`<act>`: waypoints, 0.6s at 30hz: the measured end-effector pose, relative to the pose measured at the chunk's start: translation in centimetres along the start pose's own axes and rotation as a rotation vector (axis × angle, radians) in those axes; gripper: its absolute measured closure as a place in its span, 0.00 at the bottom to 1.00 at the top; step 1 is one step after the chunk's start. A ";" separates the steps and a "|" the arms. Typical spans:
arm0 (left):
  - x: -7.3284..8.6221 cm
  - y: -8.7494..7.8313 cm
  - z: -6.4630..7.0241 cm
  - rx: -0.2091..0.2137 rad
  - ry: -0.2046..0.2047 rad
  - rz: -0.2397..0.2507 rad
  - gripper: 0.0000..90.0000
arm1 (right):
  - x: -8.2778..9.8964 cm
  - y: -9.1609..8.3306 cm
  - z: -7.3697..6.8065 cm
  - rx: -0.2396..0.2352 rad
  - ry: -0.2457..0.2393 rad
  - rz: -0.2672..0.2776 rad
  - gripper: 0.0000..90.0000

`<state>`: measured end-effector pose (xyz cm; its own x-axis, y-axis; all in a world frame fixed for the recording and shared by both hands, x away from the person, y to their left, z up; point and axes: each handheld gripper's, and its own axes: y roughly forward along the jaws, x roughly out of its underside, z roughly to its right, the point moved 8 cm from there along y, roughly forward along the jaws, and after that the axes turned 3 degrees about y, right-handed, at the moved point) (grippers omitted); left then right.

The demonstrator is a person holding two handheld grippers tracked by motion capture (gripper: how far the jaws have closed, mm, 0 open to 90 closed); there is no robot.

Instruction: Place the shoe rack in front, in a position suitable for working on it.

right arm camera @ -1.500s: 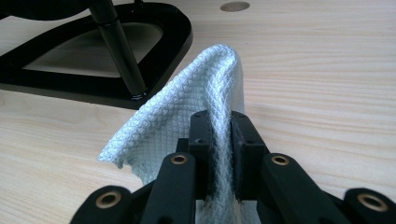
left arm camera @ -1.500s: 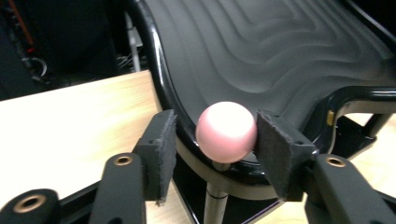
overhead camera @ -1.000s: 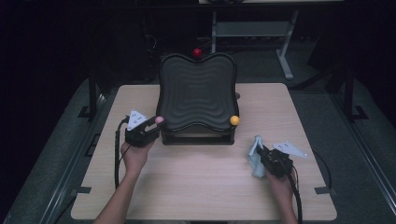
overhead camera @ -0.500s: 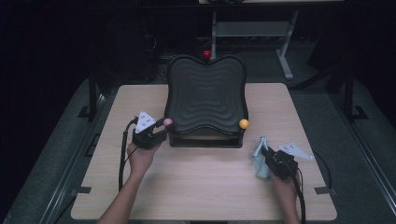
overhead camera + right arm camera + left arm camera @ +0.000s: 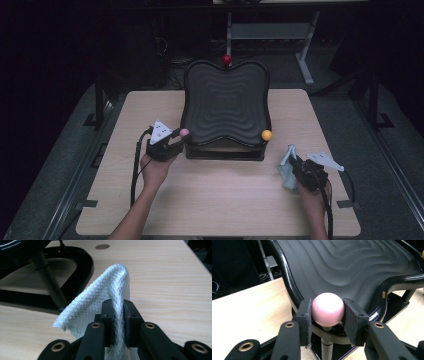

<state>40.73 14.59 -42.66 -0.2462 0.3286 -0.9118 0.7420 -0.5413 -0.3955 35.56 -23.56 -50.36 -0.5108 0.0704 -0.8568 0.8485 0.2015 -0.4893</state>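
A black tray with a rippled surface stands tilted on a stand in the middle of the wooden table. Ball knobs sit at its edges: red at the far side, yellow near right, pink near left. My left gripper is shut on the pink ball, one pad on each side of it, with the tray rising right behind it. To the tray's right, my right gripper is shut on a white woven cloth, which stands folded above the jaws.
The tray's black base frame and thin post stand just left of the cloth in the right gripper view. Bare tabletop lies in front of the tray and along both sides. Dark floor and a metal frame lie beyond the far edge.
The tray has shifted to the right on the table, and my left gripper has gone with it on the pink ball. The right gripper with the cloth has drifted slightly right.
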 end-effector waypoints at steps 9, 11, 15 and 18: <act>0.0 0.0 0.0 0.002 0.001 -0.003 0.67 | -1.1 0.5 1.3 -0.010 -0.015 -0.008 0.78; 0.0 -0.1 0.1 0.014 0.005 -0.003 0.67 | -1.3 0.6 1.3 -0.024 -0.008 0.002 0.76; -0.1 -0.7 0.0 0.021 0.022 0.006 0.59 | -1.7 0.3 1.2 -0.063 0.014 0.026 0.71; -0.1 -1.1 -0.2 0.017 0.019 0.008 0.54 | -1.8 0.4 0.9 -0.076 0.014 0.019 0.70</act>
<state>40.00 15.29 -42.09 -0.2282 0.3392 -0.9126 0.7328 -0.5573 -0.3904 36.97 -24.49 -49.21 -0.4968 0.0886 -0.8633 0.8456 0.2733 -0.4586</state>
